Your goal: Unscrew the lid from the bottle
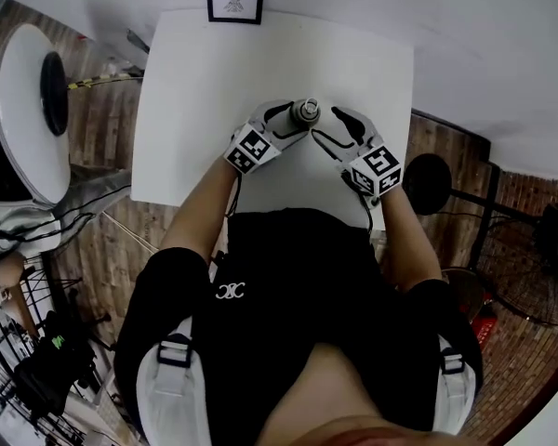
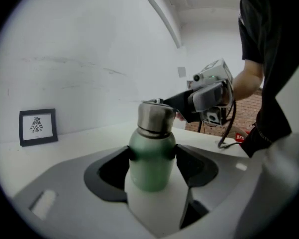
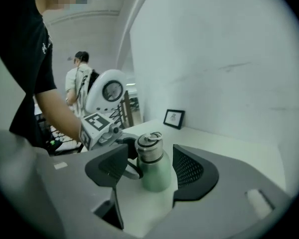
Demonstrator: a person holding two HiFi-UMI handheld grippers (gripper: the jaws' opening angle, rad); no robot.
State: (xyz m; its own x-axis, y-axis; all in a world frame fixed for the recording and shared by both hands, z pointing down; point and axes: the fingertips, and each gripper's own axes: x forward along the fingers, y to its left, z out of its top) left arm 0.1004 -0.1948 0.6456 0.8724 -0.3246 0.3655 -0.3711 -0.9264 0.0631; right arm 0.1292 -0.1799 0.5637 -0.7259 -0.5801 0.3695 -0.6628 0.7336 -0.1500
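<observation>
Two roles: left gripper (image 2: 154, 154) pinches the bottle (image 2: 150, 171) mid-frame. Right gripper (image 3: 149, 159), spread, should clamp the lid (image 3: 148, 149) squarely before twisting.

No legible text, shirt emblem (image 1: 230, 291) unreadable

green bottle (image 2: 149, 163), silver lid (image 2: 156, 117), white table (image 1: 214, 82)

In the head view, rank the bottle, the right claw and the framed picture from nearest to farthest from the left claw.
1. Bottle, held in the left claw.
2. Right claw, right of the bottle.
3. Framed picture, at the table's far edge.
</observation>
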